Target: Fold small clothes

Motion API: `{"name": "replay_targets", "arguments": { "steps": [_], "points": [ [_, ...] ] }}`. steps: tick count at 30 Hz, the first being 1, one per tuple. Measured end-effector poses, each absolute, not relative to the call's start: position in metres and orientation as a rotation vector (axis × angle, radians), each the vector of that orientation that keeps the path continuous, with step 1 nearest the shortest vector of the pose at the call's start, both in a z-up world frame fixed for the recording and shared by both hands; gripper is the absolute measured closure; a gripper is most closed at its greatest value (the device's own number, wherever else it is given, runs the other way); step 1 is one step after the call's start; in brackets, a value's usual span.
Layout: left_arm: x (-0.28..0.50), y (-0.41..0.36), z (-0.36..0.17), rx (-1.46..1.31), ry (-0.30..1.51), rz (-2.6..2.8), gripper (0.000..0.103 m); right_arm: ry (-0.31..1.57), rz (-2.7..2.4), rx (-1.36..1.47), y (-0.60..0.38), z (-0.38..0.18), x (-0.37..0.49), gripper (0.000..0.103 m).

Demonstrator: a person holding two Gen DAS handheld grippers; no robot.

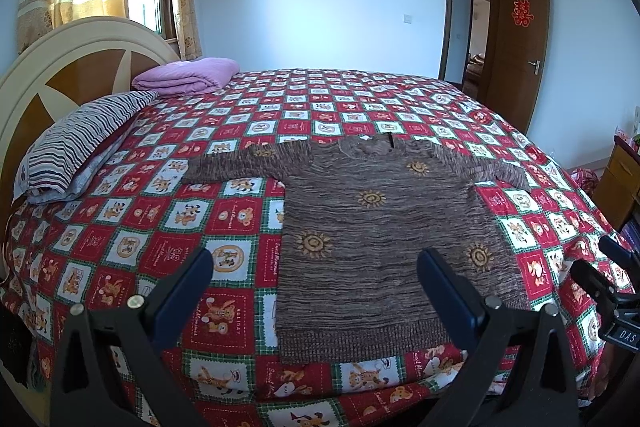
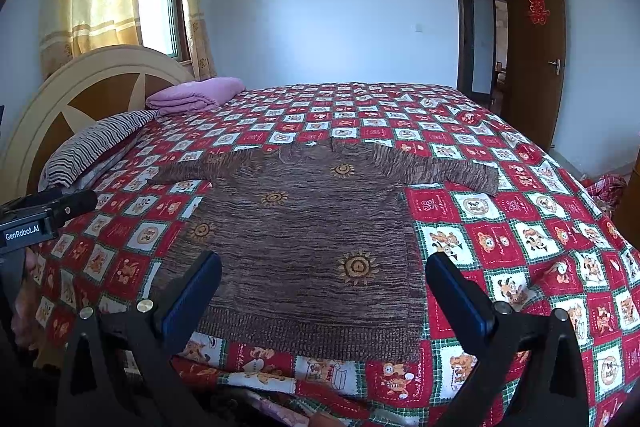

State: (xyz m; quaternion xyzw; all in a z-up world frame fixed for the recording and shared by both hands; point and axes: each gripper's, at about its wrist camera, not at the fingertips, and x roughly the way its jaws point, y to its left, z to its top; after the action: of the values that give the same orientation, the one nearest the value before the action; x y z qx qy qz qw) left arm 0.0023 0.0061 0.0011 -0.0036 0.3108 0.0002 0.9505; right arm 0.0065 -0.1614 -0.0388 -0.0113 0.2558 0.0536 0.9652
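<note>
Since the sweater (image 1: 384, 227) lies flat on the bed (image 1: 160, 211), sleeves out, nothing's folded yet; both grippers, left (image 1: 316, 275) and right (image 2: 324, 279), hover spread apart, empty; probably best pinching each sleeve cuff, folding inward evenly.

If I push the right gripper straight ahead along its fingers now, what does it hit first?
Most likely the brown sweater: it lies flat on the bedspread directly between the open fingers of the right gripper, hem nearest. Nothing stands in between, though the height above the bed is unclear.
</note>
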Motion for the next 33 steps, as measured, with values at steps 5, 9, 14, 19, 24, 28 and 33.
{"name": "replay_targets", "arguments": {
  "steps": [5,9,14,19,24,28,33],
  "points": [
    [0.002,0.006,0.001,-0.008,0.632,0.0,0.0,0.521,0.111,-0.024,-0.16,-0.039,0.006,0.001],
    [0.002,0.007,0.001,-0.008,0.631,-0.001,0.0,0.523,0.114,-0.024,-0.159,-0.04,0.006,0.001],
    [0.002,0.008,0.0,-0.011,0.631,0.001,0.0,0.528,0.117,-0.022,-0.16,-0.042,0.007,0.001],
    [0.004,0.009,-0.004,-0.014,0.638,0.006,0.0,0.53,0.123,-0.022,-0.161,-0.045,0.009,0.001],
    [0.013,0.01,-0.014,-0.016,0.657,0.008,0.0,0.538,0.137,-0.002,-0.169,-0.051,0.018,0.001],
    [0.022,0.011,-0.021,-0.015,0.666,-0.006,0.0,0.572,0.161,0.027,-0.178,-0.061,0.032,0.001],
    [0.046,0.017,-0.032,-0.018,0.698,0.02,0.0,0.623,0.166,0.076,-0.194,-0.079,0.057,0.001]
  ]
}}
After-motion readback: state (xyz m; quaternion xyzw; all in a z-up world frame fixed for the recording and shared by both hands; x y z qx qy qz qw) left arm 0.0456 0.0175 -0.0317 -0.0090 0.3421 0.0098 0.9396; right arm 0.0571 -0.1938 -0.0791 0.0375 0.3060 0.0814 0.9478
